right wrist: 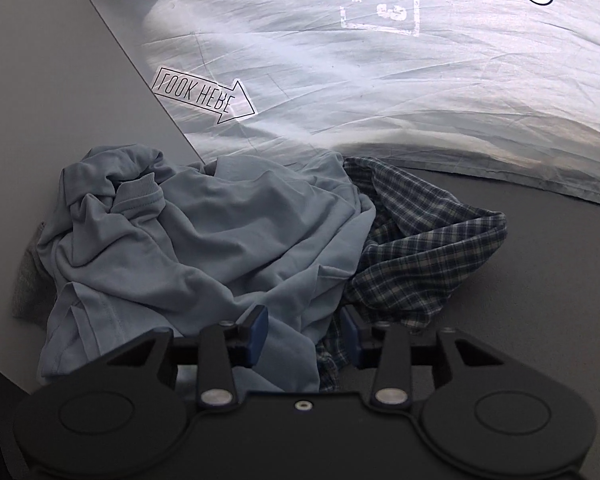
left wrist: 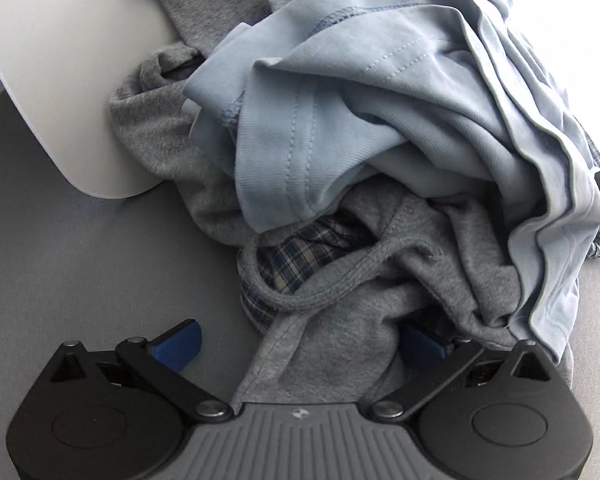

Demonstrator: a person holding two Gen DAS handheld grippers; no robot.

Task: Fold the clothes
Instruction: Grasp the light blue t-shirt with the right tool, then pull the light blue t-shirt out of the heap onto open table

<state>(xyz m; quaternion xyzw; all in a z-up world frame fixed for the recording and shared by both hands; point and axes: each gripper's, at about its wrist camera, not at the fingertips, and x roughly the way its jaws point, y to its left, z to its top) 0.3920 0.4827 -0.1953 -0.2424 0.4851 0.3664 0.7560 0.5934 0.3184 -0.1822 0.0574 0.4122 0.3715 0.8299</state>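
Note:
A crumpled pile of clothes lies on a grey table (left wrist: 80, 280). A light blue shirt (left wrist: 360, 100) sits on top, over a grey sweatshirt (left wrist: 340, 320) and a blue plaid shirt (left wrist: 300, 252). My left gripper (left wrist: 300, 344) is open wide at the pile's near edge. Grey sweatshirt cloth lies between its blue pads (left wrist: 176, 344), and the right pad is half buried. In the right wrist view, my right gripper (right wrist: 304, 334) stands partly open over the seam where the light blue shirt (right wrist: 220, 240) meets the plaid shirt (right wrist: 428, 252), with cloth between its fingers.
A white rounded board (left wrist: 60, 80) lies under the pile's far left side. A pale panel (right wrist: 60, 120) rises on the left. Behind the pile hangs a creased grey sheet (right wrist: 420, 100) bearing a mirrored "LOOK HERE" arrow sticker (right wrist: 204, 96). Bare dark table (right wrist: 540, 300) lies to the right.

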